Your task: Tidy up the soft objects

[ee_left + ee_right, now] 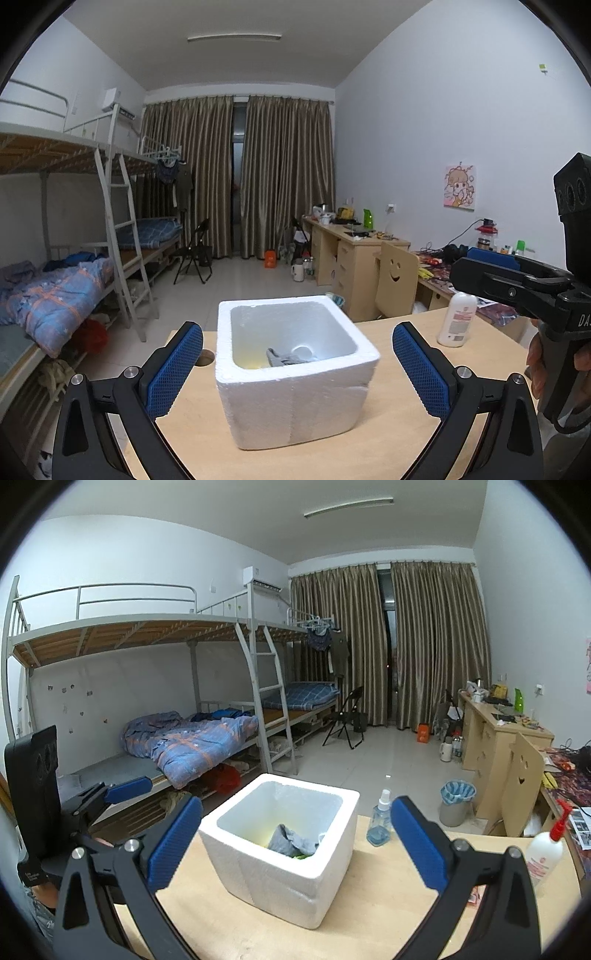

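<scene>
A white foam box [295, 373] [280, 853] stands on the light wooden table [399, 439] [369, 915]. Inside it lies a crumpled grey cloth [282, 360] [291, 840], with something yellow-green under it and a white round thing beside it. My left gripper [297, 363] is open, its blue pads on either side of the box with a gap to each. My right gripper [295, 843] is open wide and holds nothing, set back from the box. Each gripper appears at the edge of the other's view, the right one [517, 280] in a person's hand.
A white lotion bottle [457, 319] [543, 853] and a clear blue spray bottle [380, 821] stand on the table right of the box. A round hole [205, 357] is in the tabletop on the left. Bunk beds, desks, a smiley-backed chair and a bin lie beyond.
</scene>
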Motion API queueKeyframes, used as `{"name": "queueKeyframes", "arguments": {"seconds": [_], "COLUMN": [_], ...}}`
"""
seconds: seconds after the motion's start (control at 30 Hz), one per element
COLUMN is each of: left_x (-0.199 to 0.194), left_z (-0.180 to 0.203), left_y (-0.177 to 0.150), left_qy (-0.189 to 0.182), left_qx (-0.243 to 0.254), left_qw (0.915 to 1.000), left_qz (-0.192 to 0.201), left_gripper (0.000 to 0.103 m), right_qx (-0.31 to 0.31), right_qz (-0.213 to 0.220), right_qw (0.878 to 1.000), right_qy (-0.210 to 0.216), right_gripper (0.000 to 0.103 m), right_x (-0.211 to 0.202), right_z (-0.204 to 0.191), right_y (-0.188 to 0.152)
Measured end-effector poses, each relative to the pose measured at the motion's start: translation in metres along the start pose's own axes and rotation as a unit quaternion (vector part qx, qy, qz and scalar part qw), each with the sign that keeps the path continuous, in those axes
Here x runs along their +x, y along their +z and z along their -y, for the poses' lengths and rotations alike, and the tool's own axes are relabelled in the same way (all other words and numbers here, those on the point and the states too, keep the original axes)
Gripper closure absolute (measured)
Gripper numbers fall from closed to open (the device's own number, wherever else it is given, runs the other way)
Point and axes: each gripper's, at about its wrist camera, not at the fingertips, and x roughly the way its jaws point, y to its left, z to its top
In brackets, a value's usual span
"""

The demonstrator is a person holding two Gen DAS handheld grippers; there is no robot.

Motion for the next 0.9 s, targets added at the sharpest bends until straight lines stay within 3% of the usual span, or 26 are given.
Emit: {"name": "queueKeyframes", "arguments": {"seconds": [0.9], "left_x": [-0.087], "left_z": [0.044], "left_y": [0.003], "left_qy": [0.013], "left_qx": [0.028], "left_qw": [0.9987], "left_qz": [0.040], "left_gripper": [0.000], "right_qx": [-0.021], "right_qz": [0.044], "right_qw": [0.999], "right_qy": [-0.022], "right_gripper": [0.000], "right_x": [-0.068], "right_z": [-0.026], "right_y": [-0.010]}}
